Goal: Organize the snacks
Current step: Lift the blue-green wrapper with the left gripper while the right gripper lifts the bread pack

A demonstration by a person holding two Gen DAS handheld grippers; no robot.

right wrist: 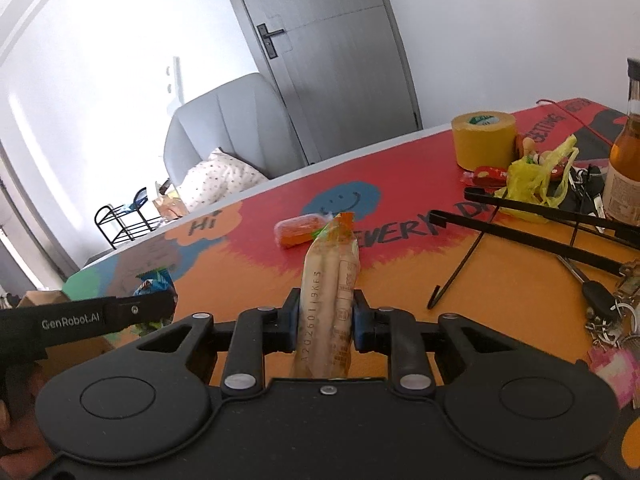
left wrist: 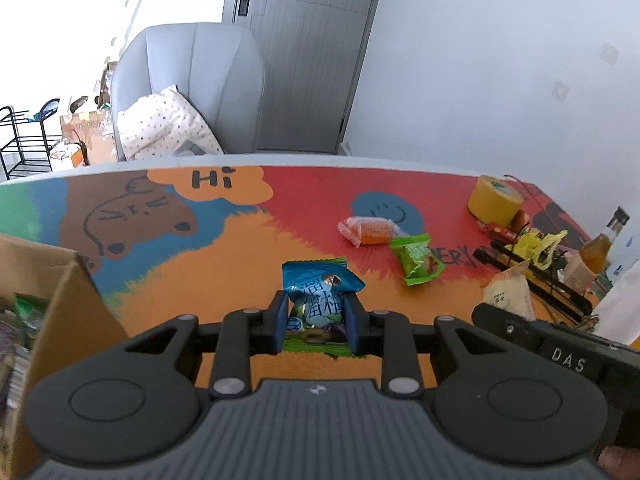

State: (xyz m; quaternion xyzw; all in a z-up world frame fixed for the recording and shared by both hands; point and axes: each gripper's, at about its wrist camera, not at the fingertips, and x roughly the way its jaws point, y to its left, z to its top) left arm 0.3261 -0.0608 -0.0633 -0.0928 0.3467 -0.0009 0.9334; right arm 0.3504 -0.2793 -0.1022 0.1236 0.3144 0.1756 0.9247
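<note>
**Both tongs loaded, two snacks loose on table**

Left tongs (left wrist: 316,316) were clamped on a blue snack packet (left wrist: 320,300), which stood between the blue pads just above the painted table (left wrist: 240,280). The packet's green lower edge hung below the pads. A cardboard box (left wrist: 60,300) sat at the left edge of the left wrist view, with packets inside (blurred, contents not readable).

Right tongs (right wrist: 326,320) were clamped on a long beige snack pack (right wrist: 330,280) with an orange top, held lengthwise and pointing away from the camera. Printed code ran along its side.

Loose on the table: an orange wrapped snack (left wrist: 368,230) and, just beside it, a green snack packet (left wrist: 416,260), both well apart from the box.

Far right of the table held a yellow tape roll (left wrist: 494,200), a yellow plastic bag (right wrist: 536,180), a bottle (right wrist: 628,160) of amber liquid and keys (right wrist: 608,316). A grey armchair (left wrist: 192,80) stood beyond the table.
</note>
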